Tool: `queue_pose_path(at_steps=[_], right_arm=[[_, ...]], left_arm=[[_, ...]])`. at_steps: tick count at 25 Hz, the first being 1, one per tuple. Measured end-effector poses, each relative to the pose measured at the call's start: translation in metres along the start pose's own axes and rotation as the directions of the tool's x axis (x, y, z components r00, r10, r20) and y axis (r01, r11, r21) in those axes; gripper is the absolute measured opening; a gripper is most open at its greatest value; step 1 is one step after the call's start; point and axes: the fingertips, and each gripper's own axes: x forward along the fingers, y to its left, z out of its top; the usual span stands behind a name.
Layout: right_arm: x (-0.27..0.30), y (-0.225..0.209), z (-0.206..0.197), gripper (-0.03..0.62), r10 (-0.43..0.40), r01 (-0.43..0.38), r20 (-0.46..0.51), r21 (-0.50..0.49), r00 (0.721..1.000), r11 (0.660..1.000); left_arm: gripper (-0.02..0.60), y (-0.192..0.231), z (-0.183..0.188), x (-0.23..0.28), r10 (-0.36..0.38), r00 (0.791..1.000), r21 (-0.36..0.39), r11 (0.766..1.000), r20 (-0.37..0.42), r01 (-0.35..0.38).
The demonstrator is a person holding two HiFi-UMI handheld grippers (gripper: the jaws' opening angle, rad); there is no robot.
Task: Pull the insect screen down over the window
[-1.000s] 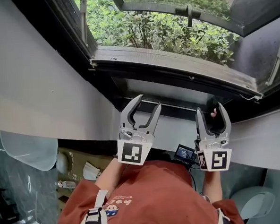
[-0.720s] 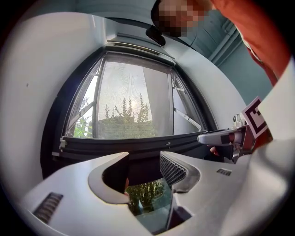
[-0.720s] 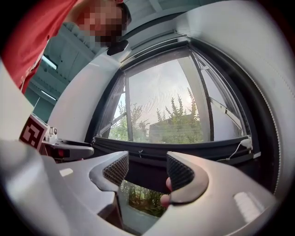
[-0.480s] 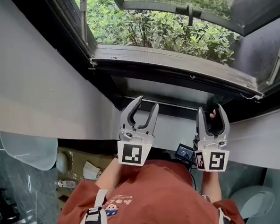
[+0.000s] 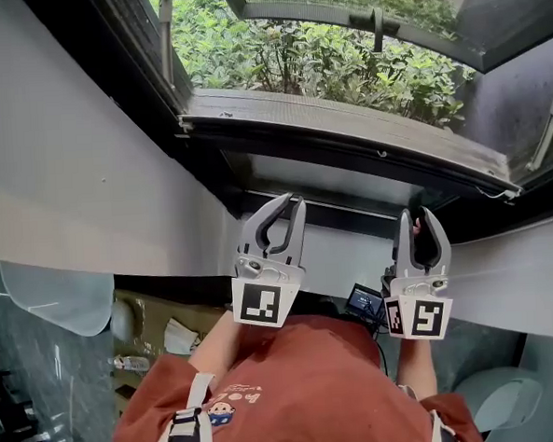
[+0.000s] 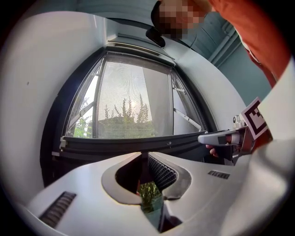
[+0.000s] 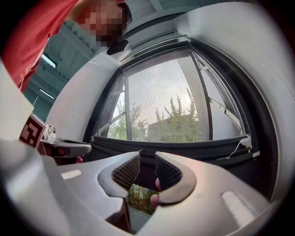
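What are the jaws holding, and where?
The screen's dark bottom bar, by its near edge: the left gripper's jaws have just closed onto it; the right gripper's, also closing, straddle it, contact unclear.

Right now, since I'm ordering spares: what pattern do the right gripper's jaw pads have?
Dark fine grid texture on the pads; clearest in the right gripper view.

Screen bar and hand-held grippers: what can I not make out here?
Grip, both gripper views: the jaws of the left hand-held gripper and the right hand-held gripper have just been closing around the lower edge of the bar; dark on dark there, so pressing pads cannot be told.
Pink thing, right gripper view: half hidden by a jaw.
Small display, head view: too small to read.
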Motion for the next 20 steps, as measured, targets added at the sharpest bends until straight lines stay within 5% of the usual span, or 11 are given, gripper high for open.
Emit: queue_pose_path(at_steps=[5, 20], right_arm=[[-0.0017, -0.0097, 0.0033, 0.010, -0.067, 0.068, 0.020, -0.026, 0.998, 0.997], [-0.0019, -0.0078, 0.0052, 0.009, -0.064, 0.065, 0.024, -0.045, 0.998, 0.997]], left_arm=[[0.007, 0.0022, -0.0011, 0.0011, 0.005, 1.000, -0.019, 1.000, -0.002, -0.005], [0.005, 0.0011, 0.0003, 0.0024, -0.004, 1.000, -0.012, 1.000, 0.003, 0.004]])
